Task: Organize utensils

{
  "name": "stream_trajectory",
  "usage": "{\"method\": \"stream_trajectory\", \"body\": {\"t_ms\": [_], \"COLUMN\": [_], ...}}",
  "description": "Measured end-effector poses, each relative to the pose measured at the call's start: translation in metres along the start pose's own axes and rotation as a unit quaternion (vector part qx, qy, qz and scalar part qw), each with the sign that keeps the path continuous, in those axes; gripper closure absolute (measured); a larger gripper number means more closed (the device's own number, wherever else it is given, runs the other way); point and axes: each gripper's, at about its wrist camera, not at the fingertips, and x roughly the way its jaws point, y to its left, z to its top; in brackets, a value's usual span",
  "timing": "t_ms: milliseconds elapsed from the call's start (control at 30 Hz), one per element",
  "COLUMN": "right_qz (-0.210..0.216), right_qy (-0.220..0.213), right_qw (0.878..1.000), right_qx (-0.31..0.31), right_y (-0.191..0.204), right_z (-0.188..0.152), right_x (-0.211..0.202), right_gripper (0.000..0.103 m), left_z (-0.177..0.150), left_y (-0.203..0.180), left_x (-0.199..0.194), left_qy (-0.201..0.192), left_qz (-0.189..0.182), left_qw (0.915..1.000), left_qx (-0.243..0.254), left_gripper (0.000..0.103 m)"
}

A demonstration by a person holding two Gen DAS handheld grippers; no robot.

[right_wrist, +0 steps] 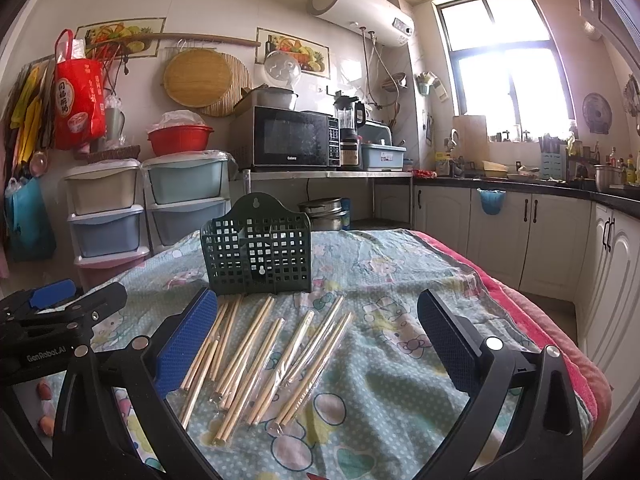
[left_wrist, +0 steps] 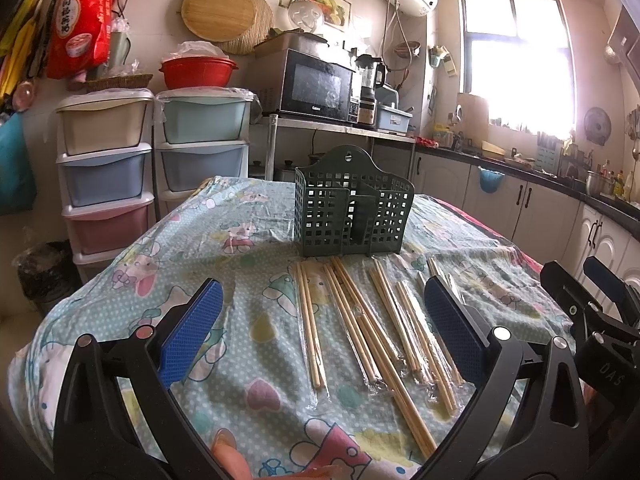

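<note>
Bamboo chopsticks lie wrapped in pairs mid-bench, just before the green caddy nearer the far edge. Left tool and right tool both gape wide, empty. Best pinch one pair mid-length, squarely, lest the film slip.

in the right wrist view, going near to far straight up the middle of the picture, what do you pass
chopsticks on the tablecloth → green utensil holder → metal pot under the shelf → microwave → framed fruit picture on the wall
</note>
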Motion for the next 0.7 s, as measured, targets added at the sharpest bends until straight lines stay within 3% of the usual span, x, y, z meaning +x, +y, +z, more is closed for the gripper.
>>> {"method": "stream_trajectory", "body": {"t_ms": [333,700], "right_qz": [0.021,0.056], "right_qy": [0.022,0.057], "right_qw": [0.999,0.996], "right_qx": [-0.012,-0.041], "right_y": [0.003,0.010], "right_z": [0.000,0.016], "right_x": [0.006,0.022], "right_gripper": [0.006,0.006], "left_z": [-0.001,0.017], "left_y": [0.001,0.031], "left_x": [0.001,0.018], "left_qy": [0.003,0.026], "left_qz": [-0.001,0.011], "left_qw": [1.0000,0.9995], "left_qx": [-0.009,-0.017], "left_gripper": [0.010,0.010]}}
